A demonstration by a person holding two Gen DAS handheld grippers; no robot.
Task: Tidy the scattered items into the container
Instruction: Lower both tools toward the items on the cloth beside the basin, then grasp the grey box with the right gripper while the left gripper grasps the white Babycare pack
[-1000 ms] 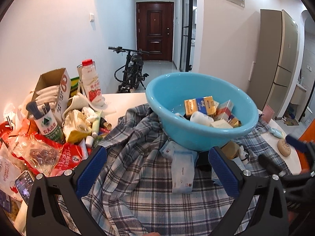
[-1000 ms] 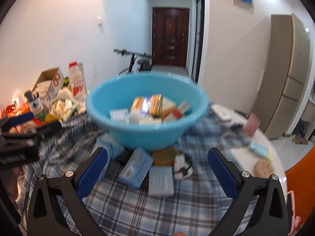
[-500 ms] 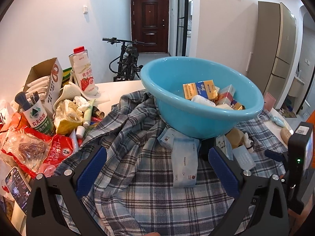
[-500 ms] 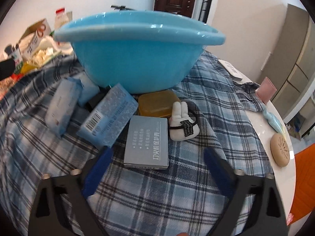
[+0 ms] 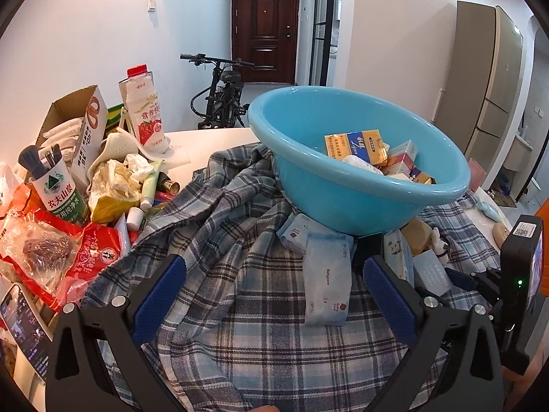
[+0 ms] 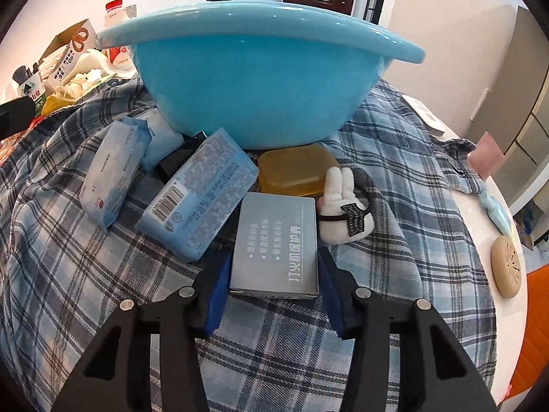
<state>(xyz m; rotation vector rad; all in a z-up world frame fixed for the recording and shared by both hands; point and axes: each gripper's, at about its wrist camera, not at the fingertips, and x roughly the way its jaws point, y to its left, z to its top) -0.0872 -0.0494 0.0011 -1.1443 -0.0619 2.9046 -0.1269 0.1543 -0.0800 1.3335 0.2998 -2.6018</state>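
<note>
A blue plastic basin point(image 5: 357, 202) point(image 6: 260, 79) with several small boxes in it sits on a plaid shirt point(image 5: 240, 274). In front of it lie a grey box point(image 6: 278, 243), a pale blue packet with a barcode point(image 6: 202, 195), a tissue pack point(image 6: 109, 175) point(image 5: 327, 278), an amber soap case point(image 6: 295, 171) and a white plush with a hair band point(image 6: 343, 202). My right gripper point(image 6: 274, 281) has closed on the grey box, one pad on each side. My left gripper point(image 5: 274, 292) is open and empty above the shirt.
Clutter fills the table's left: a milk bottle point(image 5: 145, 113), a cardboard box point(image 5: 79, 127), a cup of brushes point(image 5: 58, 189), red bags point(image 5: 68, 250), a phone point(image 5: 24, 329). A round beige disc point(image 6: 506, 266) and a pink item point(image 6: 485, 152) lie at the right edge.
My right gripper dropped low and forward to the grey box, and its fingers closed in on the box's sides. My left gripper drifted slightly and stayed open.
</note>
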